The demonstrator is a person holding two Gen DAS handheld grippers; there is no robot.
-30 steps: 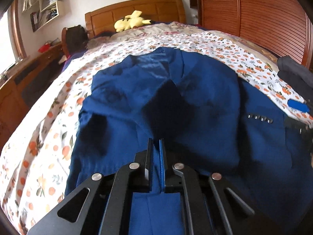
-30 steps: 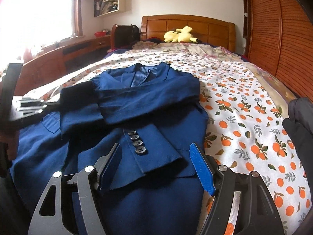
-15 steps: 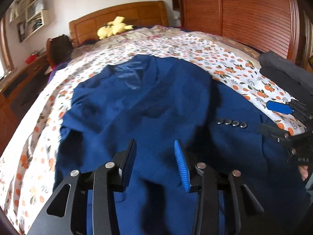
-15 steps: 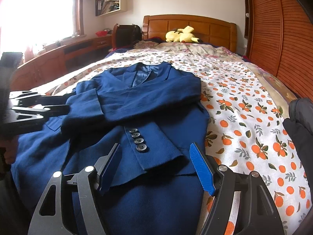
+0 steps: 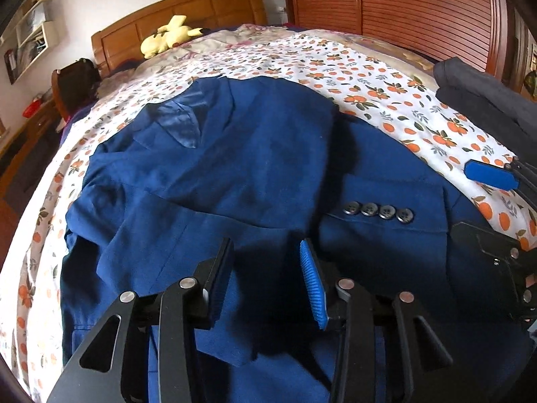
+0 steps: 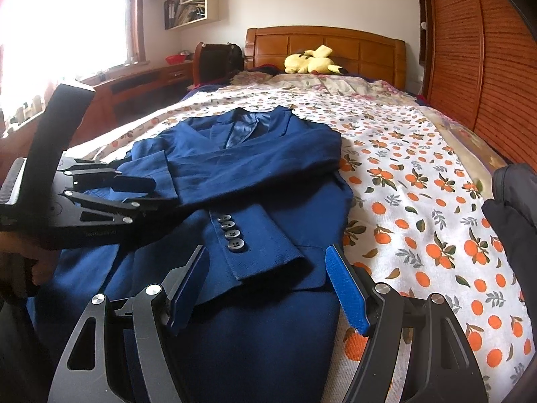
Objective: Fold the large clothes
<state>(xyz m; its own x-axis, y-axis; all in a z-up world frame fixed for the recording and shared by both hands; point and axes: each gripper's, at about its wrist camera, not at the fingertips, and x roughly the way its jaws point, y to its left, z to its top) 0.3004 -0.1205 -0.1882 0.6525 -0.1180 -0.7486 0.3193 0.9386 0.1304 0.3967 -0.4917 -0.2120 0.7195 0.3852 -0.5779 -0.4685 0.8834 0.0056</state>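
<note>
**Nearly squared, easily undone**

Plainly mid-fold: blue suit jacket (image 6: 255, 174) spread front-up on the orange-print bedspread (image 6: 419, 201), collar toward the wooden headboard (image 6: 322, 43), hem nearest the cameras. Both sleeves crossed over the chest, one sleeve (image 6: 268, 164) laid straight across, the other with its buttoned cuff (image 6: 255, 241) angled down toward the hem.

Left gripper (image 5: 268, 265): jaws apart, nothing between them, hanging just above the cloth below the crossed sleeves. Right gripper (image 6: 268, 278): jaws wide, nothing held, poised over the buttoned cuff and the jacket's lower right edge.

Next, judging by the layout: probably a lift of the hem toward the collar.

Possible trouble from here:
- Snagging the loose cuff with a pad on the way down to the hem, dragging that sleeve off the chest.
- Pinching only the top layer at the hem, so the front panel peels away from the back and bunches.
- Uneven lift between the two sides, skewing the fold and sliding the straight sleeve out of line.
- Catching bedspread along with jacket at the right edge, where cloth and print meet closely.
- Dark folded garment (image 6: 517, 221) at the bed's right side near enough to be knocked by a wide swing.
</note>
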